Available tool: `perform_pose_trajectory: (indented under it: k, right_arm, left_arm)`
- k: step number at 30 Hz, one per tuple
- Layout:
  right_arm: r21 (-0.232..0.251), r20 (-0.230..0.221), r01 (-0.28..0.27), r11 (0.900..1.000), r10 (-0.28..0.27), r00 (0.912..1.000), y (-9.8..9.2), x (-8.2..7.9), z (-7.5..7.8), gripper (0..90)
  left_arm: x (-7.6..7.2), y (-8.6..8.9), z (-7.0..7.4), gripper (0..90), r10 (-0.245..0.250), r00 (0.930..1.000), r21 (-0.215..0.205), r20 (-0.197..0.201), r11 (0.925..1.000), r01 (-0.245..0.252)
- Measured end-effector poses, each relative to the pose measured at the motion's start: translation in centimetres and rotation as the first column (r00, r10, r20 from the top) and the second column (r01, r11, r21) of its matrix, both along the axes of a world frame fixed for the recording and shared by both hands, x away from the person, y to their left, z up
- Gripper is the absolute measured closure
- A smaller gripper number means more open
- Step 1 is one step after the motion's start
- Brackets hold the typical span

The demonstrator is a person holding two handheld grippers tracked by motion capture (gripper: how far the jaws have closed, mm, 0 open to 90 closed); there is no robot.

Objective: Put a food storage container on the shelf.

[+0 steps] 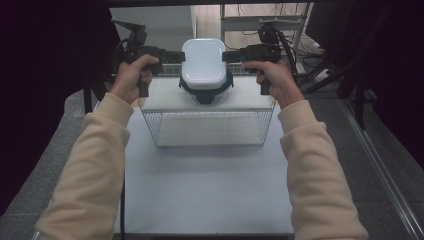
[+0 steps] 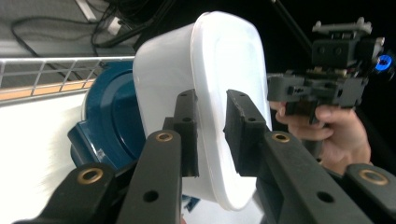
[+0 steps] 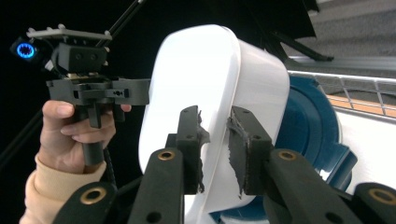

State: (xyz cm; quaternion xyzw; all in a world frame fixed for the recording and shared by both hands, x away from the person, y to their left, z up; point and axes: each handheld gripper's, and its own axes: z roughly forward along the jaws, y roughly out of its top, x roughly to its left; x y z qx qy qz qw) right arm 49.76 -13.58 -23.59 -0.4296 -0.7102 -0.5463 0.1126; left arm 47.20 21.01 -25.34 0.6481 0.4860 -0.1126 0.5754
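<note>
High view. A white lidded container (image 1: pixel 203 62) sits on a dark blue base (image 1: pixel 206 92), which rests on the white top of a wire basket (image 1: pixel 207 135) standing on the worktop (image 1: pixel 200 195). The left hand-held gripper (image 1: pixel 181 56) and the right hand-held gripper (image 1: pixel 226 56) meet the container from opposite sides, level with its rim; a two-sided hold of this kind probably serves to keep the container level while it is lifted or set down. Both forearms, in cream sleeves (image 1: pixel 90 165), extend forward roughly parallel, the fists upright around the handles and the grippers turned inward toward each other.

Left gripper view. The two black jaws straddle the edge of the white lidded container (image 2: pixel 205 84), one pad on each face of the rim. Whether the pads press or merely bracket it cannot be told with certainty; they appear to touch, so a light grip seems likely. The dark blue base (image 2: pixel 112 126) lies behind the container, and the opposite hand (image 2: pixel 336 130) holds its gripper level across from it.

Right gripper view. The worn pads (image 3: pixel 236 149) likewise flank the container rim (image 3: pixel 210 93), seemingly in contact. The blue base (image 3: pixel 313 126) sits beyond, beside the basket's wire rail (image 3: pixel 355 84).
</note>
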Motion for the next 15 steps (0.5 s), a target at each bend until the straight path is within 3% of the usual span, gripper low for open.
perform_pose_trajectory:
  k: [4,8,13,15]
  right_arm:
    - [0.033,-0.067,0.033,0.999,-0.031,0.9973,0.1,1.5,-0.7,71.8]
    - [0.046,-0.092,0.064,0.997,-0.059,0.9940,0.3,2.4,-1.3,71.4]
    - [0.074,-0.107,0.081,0.994,-0.073,0.9916,0.4,2.9,-2.0,70.0]
    - [0.072,-0.102,0.082,0.994,-0.075,0.9920,0.4,2.8,-2.0,67.6]
  left_arm:
    - [1.1,0.2,-0.8,72.6,0.017,0.9990,-0.049,-0.042,0.9986,-0.019]
    - [1.9,0.4,-1.5,71.2,0.036,0.9968,-0.064,-0.072,0.9971,-0.041]
    - [2.2,0.4,-2.0,69.7,0.049,0.9964,-0.080,-0.069,0.9953,-0.054]
    - [2.1,0.2,-2.0,65.2,0.040,0.9977,-0.070,-0.054,0.9966,-0.044]
